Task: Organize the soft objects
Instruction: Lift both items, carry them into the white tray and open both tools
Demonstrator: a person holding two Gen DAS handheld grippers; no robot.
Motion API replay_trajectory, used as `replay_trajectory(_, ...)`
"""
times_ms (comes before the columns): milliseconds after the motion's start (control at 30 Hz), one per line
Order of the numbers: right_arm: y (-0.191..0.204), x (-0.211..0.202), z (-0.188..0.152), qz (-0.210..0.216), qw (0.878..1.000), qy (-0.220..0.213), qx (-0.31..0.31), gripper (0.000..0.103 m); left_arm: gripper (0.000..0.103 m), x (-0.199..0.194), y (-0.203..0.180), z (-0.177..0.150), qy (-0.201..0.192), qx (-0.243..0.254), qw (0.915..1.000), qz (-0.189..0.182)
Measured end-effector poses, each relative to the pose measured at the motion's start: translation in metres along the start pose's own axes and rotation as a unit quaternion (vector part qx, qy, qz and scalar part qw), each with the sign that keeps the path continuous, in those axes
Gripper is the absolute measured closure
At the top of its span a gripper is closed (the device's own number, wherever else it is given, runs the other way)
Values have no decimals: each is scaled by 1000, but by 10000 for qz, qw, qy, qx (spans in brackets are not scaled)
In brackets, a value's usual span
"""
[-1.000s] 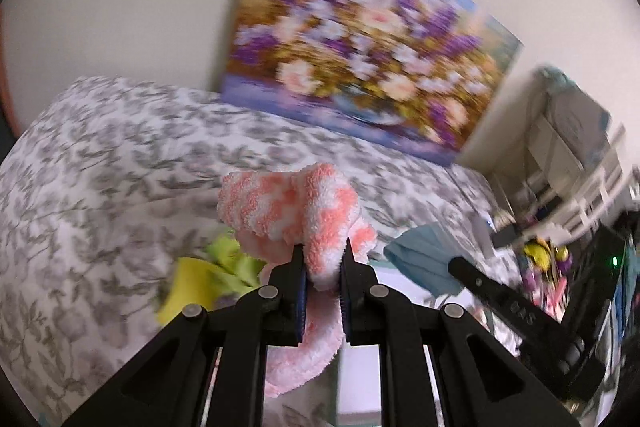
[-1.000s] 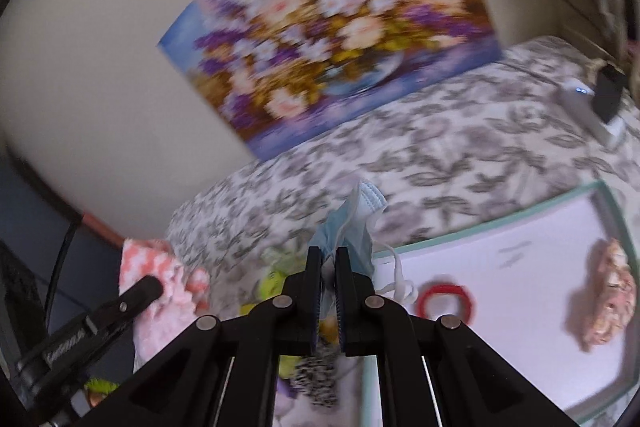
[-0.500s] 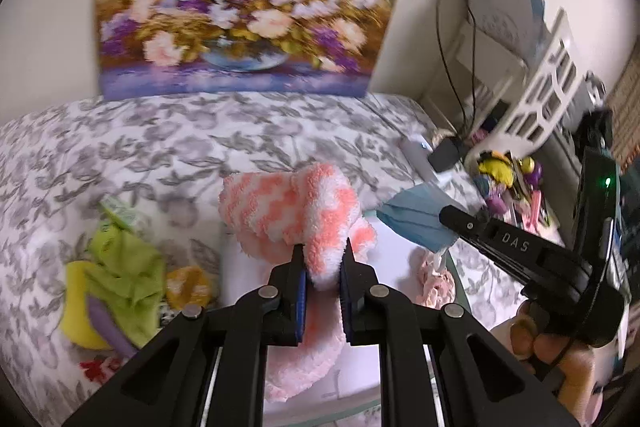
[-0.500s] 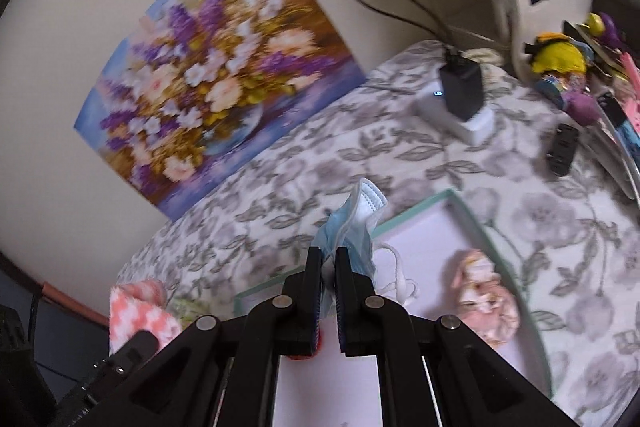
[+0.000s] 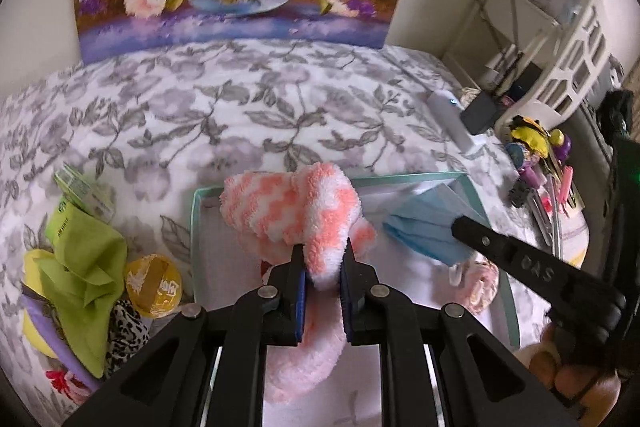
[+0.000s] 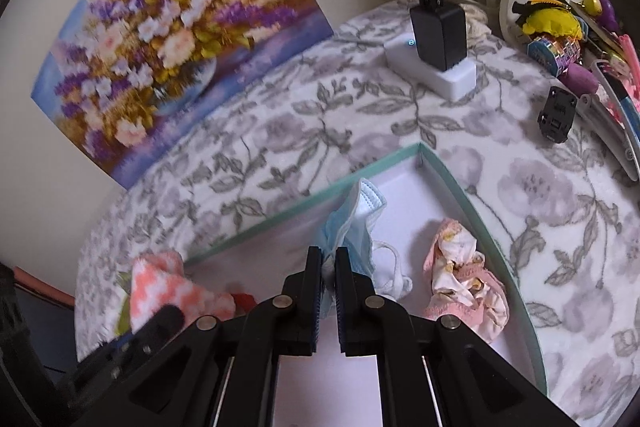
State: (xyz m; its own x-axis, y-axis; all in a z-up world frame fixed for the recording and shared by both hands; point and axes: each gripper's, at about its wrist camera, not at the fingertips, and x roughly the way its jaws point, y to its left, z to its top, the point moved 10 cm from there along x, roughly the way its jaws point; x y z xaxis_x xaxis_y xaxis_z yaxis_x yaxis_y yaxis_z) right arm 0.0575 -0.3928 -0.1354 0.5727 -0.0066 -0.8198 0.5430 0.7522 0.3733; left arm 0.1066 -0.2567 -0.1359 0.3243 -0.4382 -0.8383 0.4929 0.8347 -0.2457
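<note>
The fuzzy pink sock (image 5: 296,211) is pinched in the left hand-held gripper (image 5: 323,267), hanging over the tray (image 5: 194,227). The blue mask (image 6: 352,223) is clamped in the right hand-held gripper (image 6: 328,267), also above the tray. A pink cloth (image 6: 464,279) already lies inside, on the floral bed (image 5: 240,107).

The left claw (image 5: 323,261) is clamped on a sock (image 5: 296,211), its fingers pitched steeply downward. The right claw (image 6: 328,267) is pinched tight on a mask (image 6: 352,227), angled down likewise. In the left view it reaches in from the right, with fingers (image 5: 576,375) of a hand wrapped beneath it.
</note>
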Motion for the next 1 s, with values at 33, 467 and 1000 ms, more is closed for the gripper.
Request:
replay_trajectory(33,-1,3,-2,-33,10000,46,-11,95,88,4,2,0,37,-36,10000,10)
replay_trajectory(467,-10,22,-24,-403,9980,456,-183,93,74,20,25,-3,388,-537,9978,8)
replay_trajectory(1000,-3,16,-35,-747,9949,516,-445,43,29,-16,52,4,437,-542,9959,578)
